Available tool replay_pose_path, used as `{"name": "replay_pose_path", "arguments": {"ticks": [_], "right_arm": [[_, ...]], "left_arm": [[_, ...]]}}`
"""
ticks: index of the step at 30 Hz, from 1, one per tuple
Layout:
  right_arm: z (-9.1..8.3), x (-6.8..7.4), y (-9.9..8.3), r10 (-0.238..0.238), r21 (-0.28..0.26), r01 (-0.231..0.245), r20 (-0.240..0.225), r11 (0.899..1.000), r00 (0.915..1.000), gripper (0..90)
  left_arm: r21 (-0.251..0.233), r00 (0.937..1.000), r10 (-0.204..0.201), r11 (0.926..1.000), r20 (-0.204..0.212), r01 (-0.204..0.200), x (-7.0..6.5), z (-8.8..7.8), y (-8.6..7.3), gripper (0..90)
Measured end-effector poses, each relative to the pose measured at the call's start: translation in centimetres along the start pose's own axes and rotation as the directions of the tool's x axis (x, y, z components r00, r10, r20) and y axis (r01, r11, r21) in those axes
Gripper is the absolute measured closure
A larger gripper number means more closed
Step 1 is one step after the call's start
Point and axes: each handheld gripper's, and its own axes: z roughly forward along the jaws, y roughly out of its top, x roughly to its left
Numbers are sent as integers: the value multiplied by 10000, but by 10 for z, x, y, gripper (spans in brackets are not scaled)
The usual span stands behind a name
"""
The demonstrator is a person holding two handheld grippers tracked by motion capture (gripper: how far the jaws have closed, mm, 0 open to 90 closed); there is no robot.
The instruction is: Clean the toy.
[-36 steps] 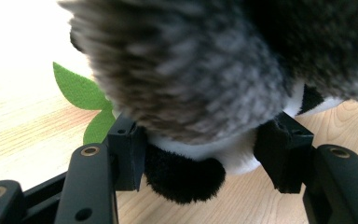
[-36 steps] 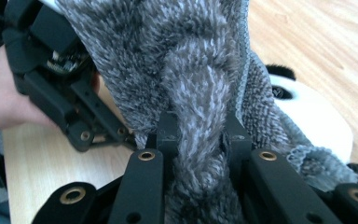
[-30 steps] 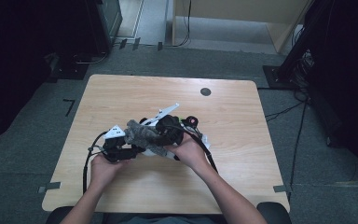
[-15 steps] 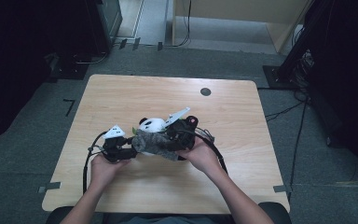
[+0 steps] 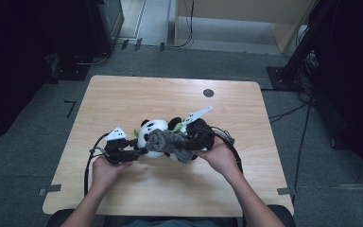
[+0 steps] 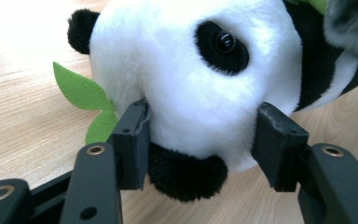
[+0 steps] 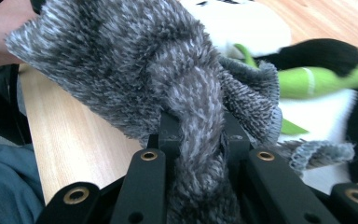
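**Panda pinned, grey cloth brought over it**

The left gripper (image 5: 141, 151) clamped the toy panda's (image 6: 200, 84) head, apparently to steady it at the table's (image 5: 123, 94) centre. The right gripper (image 5: 189, 144), at the panda's three o'clock, was shut tight on a fuzzy grey cloth (image 7: 168, 88), draping it across the toy. The table was pale wood; grey carpet (image 5: 28, 142) and cables (image 5: 288, 113) surrounded it.

**Handheld rigs, bare forearms**

Left black two-jaw gripper (image 5: 139, 151): brass-ringed screw holes, blocky square pads (image 6: 133, 140), white three-cornered plate, looping black cable. Right black two-jaw gripper (image 5: 189, 144): same brass-ringed arms, pale triangular plate, black cable. Teal garment at lap.
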Motion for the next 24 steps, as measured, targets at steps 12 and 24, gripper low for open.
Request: {"name": "replay_pose_path", "arguments": {"ticks": [12, 24], "right_arm": [[-24, -12, -1, 445, -776, -407, 470, 9962, 9979, 759], [-10, 11, 45, 101, -1237, -48, 419, 9923, 9991, 756]], "left_arm": [[-26, 10000, -36, 10000, -7, 35, 0, 0, 0, 431], [16, 10000, -24, 10000, -21, 25, 0, 0, 0, 428]]}}
